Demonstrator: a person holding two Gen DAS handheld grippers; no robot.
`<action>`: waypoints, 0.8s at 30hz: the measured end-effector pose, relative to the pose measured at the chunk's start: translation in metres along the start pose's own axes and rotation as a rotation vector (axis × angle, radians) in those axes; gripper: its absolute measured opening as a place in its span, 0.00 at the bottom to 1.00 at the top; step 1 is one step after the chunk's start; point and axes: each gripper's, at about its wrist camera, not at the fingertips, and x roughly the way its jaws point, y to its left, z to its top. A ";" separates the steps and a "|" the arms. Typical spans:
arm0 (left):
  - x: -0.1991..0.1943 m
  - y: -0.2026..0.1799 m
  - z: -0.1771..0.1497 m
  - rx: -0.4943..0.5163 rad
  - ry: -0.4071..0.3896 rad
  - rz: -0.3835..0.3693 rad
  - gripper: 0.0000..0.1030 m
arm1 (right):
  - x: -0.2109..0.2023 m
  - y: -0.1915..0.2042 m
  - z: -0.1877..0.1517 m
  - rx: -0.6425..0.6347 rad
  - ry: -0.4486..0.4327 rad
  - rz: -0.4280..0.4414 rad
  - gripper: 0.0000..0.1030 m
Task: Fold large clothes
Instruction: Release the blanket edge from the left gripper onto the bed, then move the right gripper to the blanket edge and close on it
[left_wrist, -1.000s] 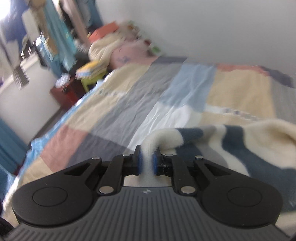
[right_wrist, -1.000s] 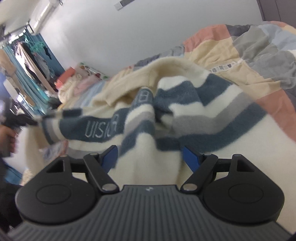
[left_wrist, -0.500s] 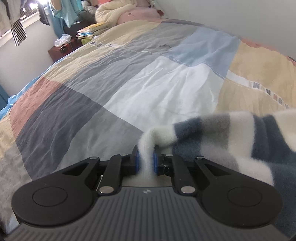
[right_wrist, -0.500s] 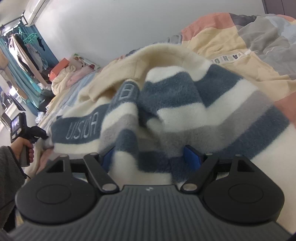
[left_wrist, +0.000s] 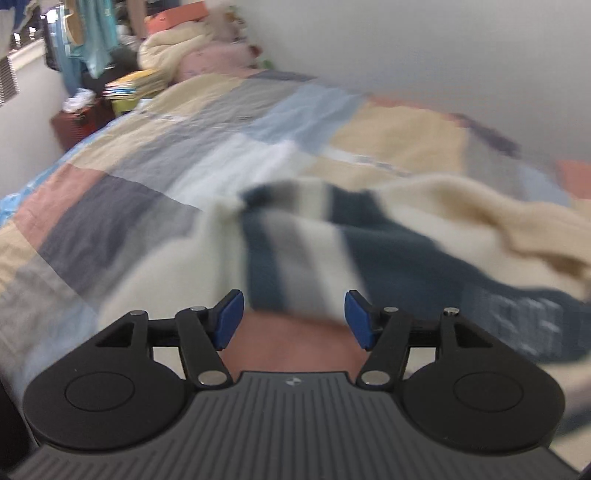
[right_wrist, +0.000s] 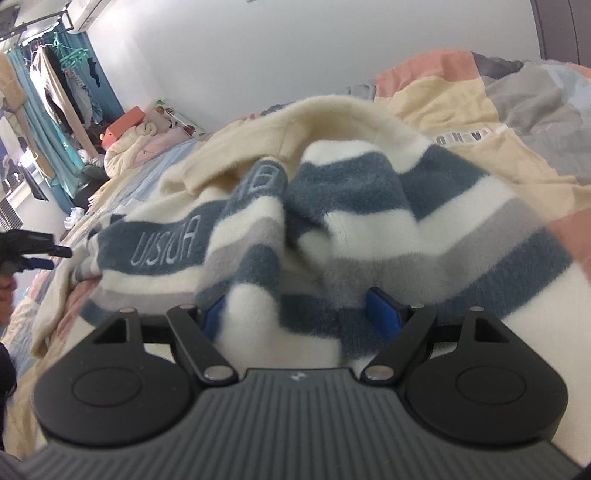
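Now left claw is opening, pads clear of fuzzy cream/navy/grey striped fleece garment on patchwork quilt bed; right claw gapes wide w/ bunched fleece between.

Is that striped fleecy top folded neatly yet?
No. The striped top lies rumpled in a heap on the patchwork quilt.

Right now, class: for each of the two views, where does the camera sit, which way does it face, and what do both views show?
Left wrist: on the left gripper, facing down the patchwork bed toward cluttered shelves; its jaws are opening, empty, short of the striped fleece garment.
Right wrist: on the right gripper, facing the garment; jaws wide with fleece between; a hand at the left edge.
Shared: garment, bed, wall.
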 end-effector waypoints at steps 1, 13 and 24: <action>-0.014 -0.010 -0.010 0.003 0.006 -0.041 0.64 | -0.002 0.003 -0.001 -0.009 0.002 -0.004 0.78; -0.112 -0.133 -0.148 0.056 -0.004 -0.412 0.64 | -0.072 0.018 -0.039 -0.024 0.074 -0.003 0.76; -0.084 -0.145 -0.198 0.062 0.015 -0.382 0.64 | -0.081 0.002 -0.036 0.045 0.031 -0.089 0.76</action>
